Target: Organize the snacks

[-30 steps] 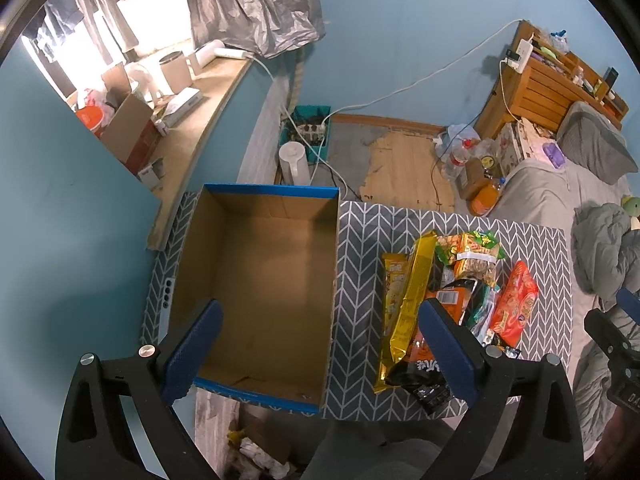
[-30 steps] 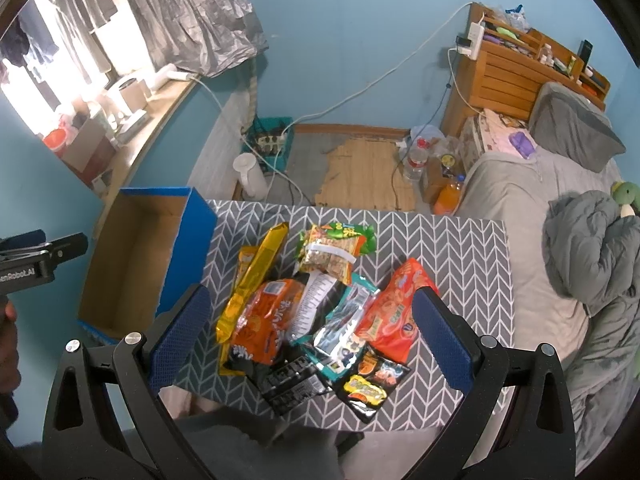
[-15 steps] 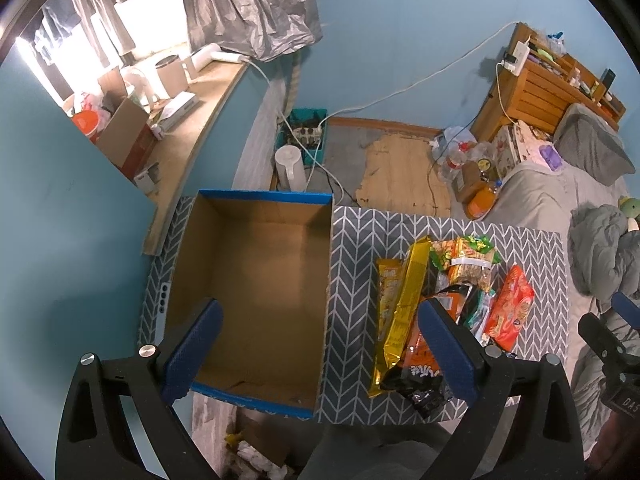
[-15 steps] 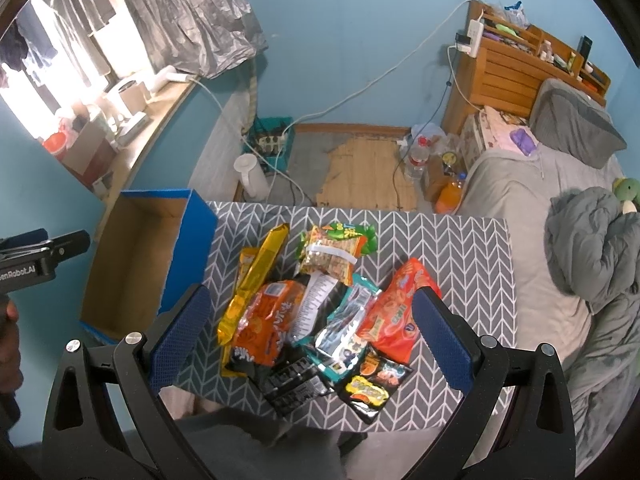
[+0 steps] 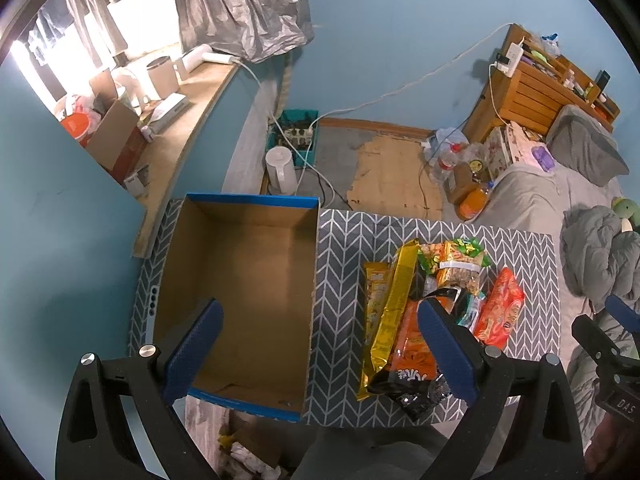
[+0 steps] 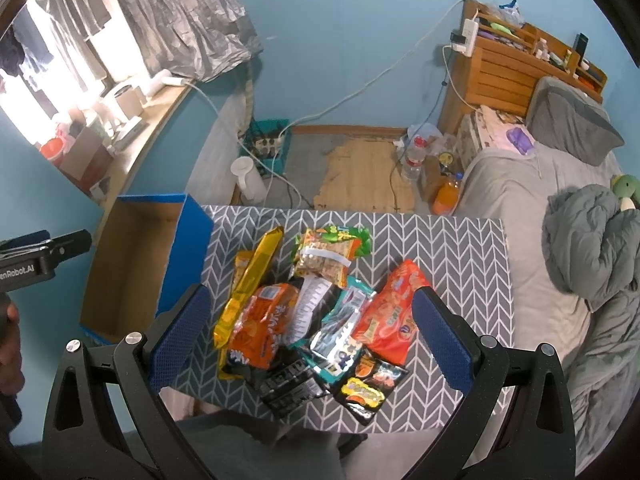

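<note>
Now | both tongs spread wide, empty | snack pile [image 6: 312, 312] below right tongs [image 6: 308, 344] | box [image 5: 240, 296] below left tongs [image 5: 320, 348]

The left gripper [image 5: 318, 344] hangs with its blue-padded fingers [image 5: 191, 350] spread wide, holding nothing. The right gripper [image 6: 308, 336] is likewise spread wide and empty, its fingers [image 6: 442, 338] pointing downward.

Both wrist views look steeply down from well above the worktop [image 5: 348, 240], facing the far wall. The left view sits over the box [image 5: 240, 288]; the right view sits over the snacks [image 6: 312, 308]. Both share box, snacks, worktop and the bed [image 6: 520, 200] on the right.
</note>
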`<state>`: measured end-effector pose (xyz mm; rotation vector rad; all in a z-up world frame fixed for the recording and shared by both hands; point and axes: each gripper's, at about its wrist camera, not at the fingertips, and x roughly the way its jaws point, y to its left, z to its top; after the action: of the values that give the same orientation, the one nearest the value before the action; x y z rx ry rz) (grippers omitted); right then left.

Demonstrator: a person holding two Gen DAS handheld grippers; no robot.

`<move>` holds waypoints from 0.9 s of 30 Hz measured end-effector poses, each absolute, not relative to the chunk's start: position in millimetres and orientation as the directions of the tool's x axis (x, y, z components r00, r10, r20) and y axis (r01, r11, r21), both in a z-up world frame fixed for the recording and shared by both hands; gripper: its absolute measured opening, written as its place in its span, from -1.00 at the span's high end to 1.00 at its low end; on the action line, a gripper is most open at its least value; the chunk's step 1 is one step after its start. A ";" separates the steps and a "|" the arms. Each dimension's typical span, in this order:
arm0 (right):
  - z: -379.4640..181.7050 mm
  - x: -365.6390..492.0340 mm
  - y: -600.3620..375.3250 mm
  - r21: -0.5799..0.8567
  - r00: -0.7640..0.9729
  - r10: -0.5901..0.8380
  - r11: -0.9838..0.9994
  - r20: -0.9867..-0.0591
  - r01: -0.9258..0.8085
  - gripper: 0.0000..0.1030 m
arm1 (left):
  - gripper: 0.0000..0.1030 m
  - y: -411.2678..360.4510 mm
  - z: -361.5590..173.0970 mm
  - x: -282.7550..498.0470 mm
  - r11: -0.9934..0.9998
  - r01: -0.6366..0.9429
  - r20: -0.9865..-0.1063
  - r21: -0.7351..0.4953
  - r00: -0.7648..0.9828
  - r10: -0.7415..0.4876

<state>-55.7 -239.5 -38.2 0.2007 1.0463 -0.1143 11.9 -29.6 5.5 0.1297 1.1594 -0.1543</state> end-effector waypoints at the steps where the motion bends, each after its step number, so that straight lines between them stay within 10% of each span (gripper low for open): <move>1: -38.2 -55.7 -239.6 0.111 0.497 0.002 0.976 -0.868 0.189 -0.96 | -0.92 -30.6 5.4 11.9 0.982 0.190 -0.919 0.023 0.391 -0.054; 27: -44.4 -54.2 -258.7 0.135 0.484 0.015 0.968 -0.875 0.214 -0.96 | -0.92 -51.6 -1.6 16.1 0.973 0.227 -0.932 0.029 0.359 -0.056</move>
<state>-54.2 -258.7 -44.4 0.2384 1.0611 -0.1225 16.1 -51.6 -1.6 0.1627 1.1909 -0.1834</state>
